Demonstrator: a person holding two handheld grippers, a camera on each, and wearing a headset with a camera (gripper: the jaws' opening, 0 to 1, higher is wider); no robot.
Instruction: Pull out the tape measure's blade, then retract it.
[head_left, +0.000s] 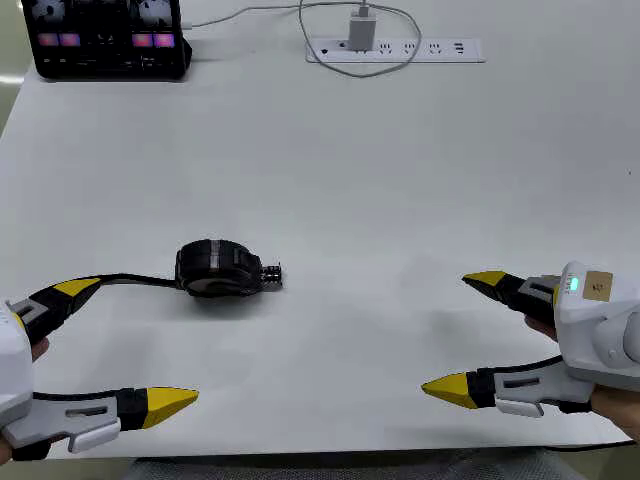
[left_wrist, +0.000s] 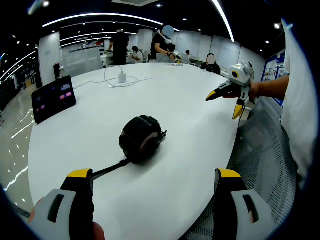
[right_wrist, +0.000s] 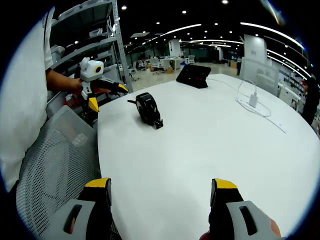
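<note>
A black tape measure (head_left: 216, 268) lies on the white table (head_left: 360, 170), its blade tip (head_left: 272, 273) at its right end and a black strap (head_left: 140, 280) trailing left. It also lies ahead in the left gripper view as the tape measure (left_wrist: 141, 138) and in the right gripper view as the tape measure (right_wrist: 149, 108). My left gripper (head_left: 135, 345) is open at the near left, its upper yellow fingertip (head_left: 78, 288) close to the strap's end. My right gripper (head_left: 467, 334) is open at the near right, well clear of the tape, with nothing between its jaws.
A black device with lit pink panels (head_left: 108, 38) stands at the far left. A white power strip (head_left: 395, 50) with a plugged charger (head_left: 361, 30) and looped cable lies at the back. People stand at the table's far end (left_wrist: 162, 42) in the left gripper view.
</note>
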